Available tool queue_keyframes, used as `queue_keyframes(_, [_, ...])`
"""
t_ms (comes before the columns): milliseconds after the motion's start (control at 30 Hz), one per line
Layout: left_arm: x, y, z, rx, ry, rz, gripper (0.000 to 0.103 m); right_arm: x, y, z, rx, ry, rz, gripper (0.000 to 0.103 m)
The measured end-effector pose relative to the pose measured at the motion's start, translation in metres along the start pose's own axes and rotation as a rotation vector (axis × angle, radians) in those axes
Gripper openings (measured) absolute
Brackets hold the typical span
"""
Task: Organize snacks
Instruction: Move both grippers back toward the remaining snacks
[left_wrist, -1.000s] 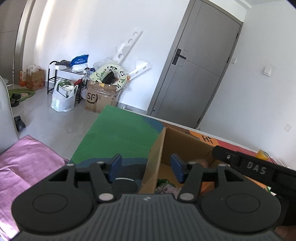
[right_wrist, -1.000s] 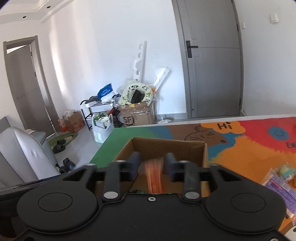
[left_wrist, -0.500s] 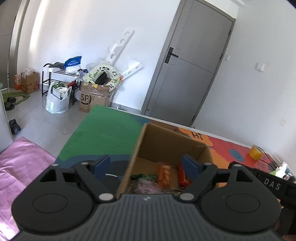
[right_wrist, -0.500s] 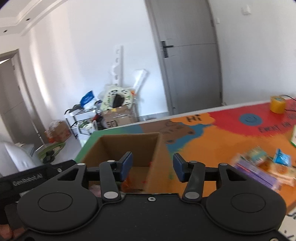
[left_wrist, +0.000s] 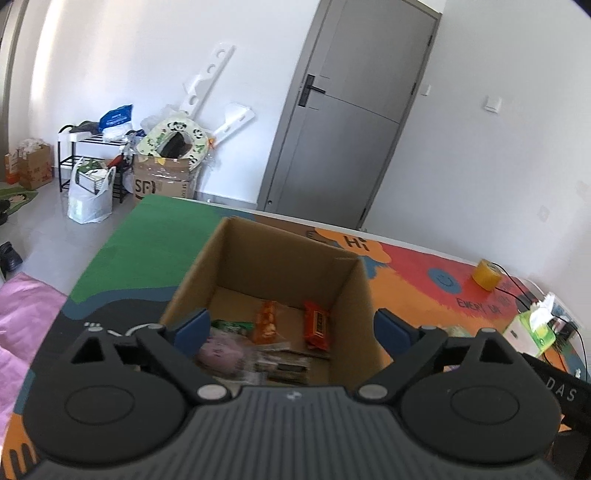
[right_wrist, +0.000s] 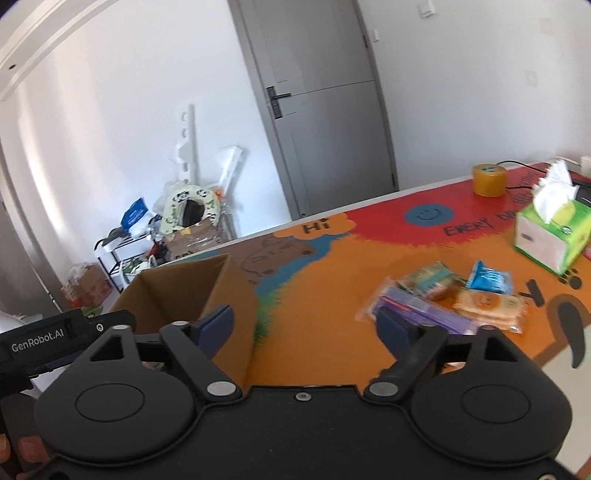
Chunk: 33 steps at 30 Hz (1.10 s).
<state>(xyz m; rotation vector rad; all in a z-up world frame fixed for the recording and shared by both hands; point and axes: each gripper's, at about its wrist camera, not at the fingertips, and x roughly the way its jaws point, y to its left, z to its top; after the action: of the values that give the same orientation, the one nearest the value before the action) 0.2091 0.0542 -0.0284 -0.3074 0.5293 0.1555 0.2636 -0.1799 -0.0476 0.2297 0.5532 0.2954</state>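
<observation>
Snack packets (right_wrist: 448, 301) lie ahead-right of the right tool (right_wrist: 304, 325), spread empty, nearer than the left tool (left_wrist: 291, 328), also spread.

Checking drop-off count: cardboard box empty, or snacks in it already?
Not empty. The cardboard box is open-topped, and several packets lie on its floor, among them an orange snack pack and a red bar.

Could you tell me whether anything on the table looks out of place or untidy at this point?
Yes: a loose pile of snack packets lies on the mat beside the tissue box, outside the cardboard box that already holds several snacks. Nothing looks spilled or damaged.
</observation>
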Motion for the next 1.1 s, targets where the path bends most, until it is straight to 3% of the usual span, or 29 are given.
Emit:
queue_keyframes(100, [0.001,-0.011,-0.002,0.019,0.000,-0.016,0.095,-0.004,-0.013,-0.001,0.021,-0.013,-0.012,0.098])
queue_keyframes(300, [0.005,-0.033,-0.008,0.053,0.009,-0.041,0.095,-0.011,-0.039,-0.004,0.063,-0.018,-0.046,0.100])
queue_keyframes(1100, [0.032,-0.114,-0.031,0.193,0.081,-0.138,0.095,-0.025,-0.114,-0.012,0.144,-0.009,-0.138,0.100])
